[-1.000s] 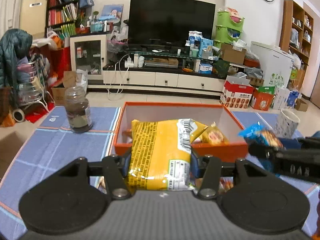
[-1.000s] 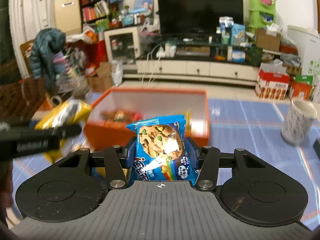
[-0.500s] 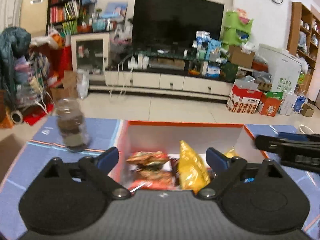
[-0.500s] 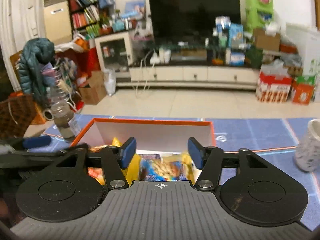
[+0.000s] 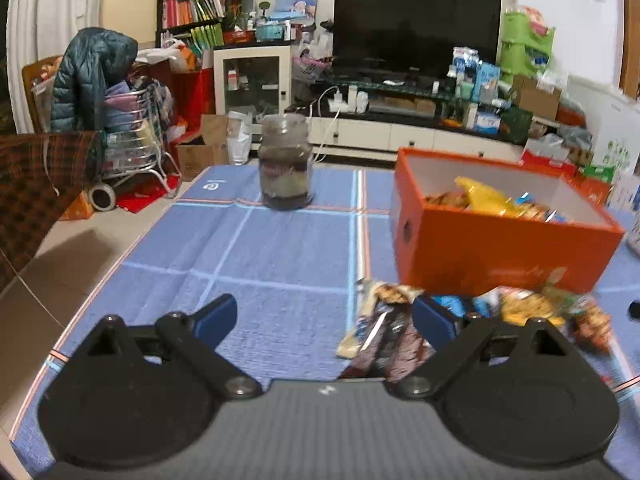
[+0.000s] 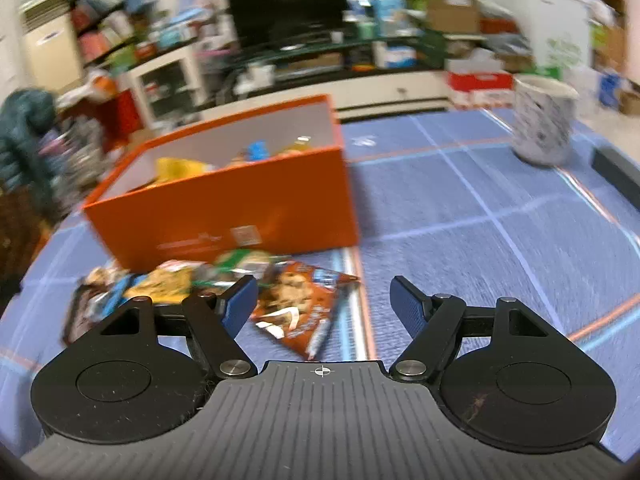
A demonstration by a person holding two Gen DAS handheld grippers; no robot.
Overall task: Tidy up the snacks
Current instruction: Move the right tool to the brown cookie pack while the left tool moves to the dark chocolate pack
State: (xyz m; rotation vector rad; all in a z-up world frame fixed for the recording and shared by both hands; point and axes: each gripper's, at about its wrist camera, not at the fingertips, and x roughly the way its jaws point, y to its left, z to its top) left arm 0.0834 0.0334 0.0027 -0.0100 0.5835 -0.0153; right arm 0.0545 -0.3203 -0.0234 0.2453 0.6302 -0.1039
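Hovering wide open and empty over the blue cloth (image 5: 280,264): left gripper (image 5: 324,316), with a dark brown packet (image 5: 384,340) lying at its 3 o'clock, just inside the right fingertip. Gaping too, gripping nothing: right gripper (image 6: 322,300), a red-brown cookie bag (image 6: 300,304) lying between the fingers toward 9 o'clock. Sitting at 11 o'clock beyond it, the orange box (image 6: 240,208) holding snacks

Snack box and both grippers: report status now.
Left gripper open, empty. Right gripper open, empty. Orange box partly filled; loose snack packets on the mat in front of it. Nothing in the way.
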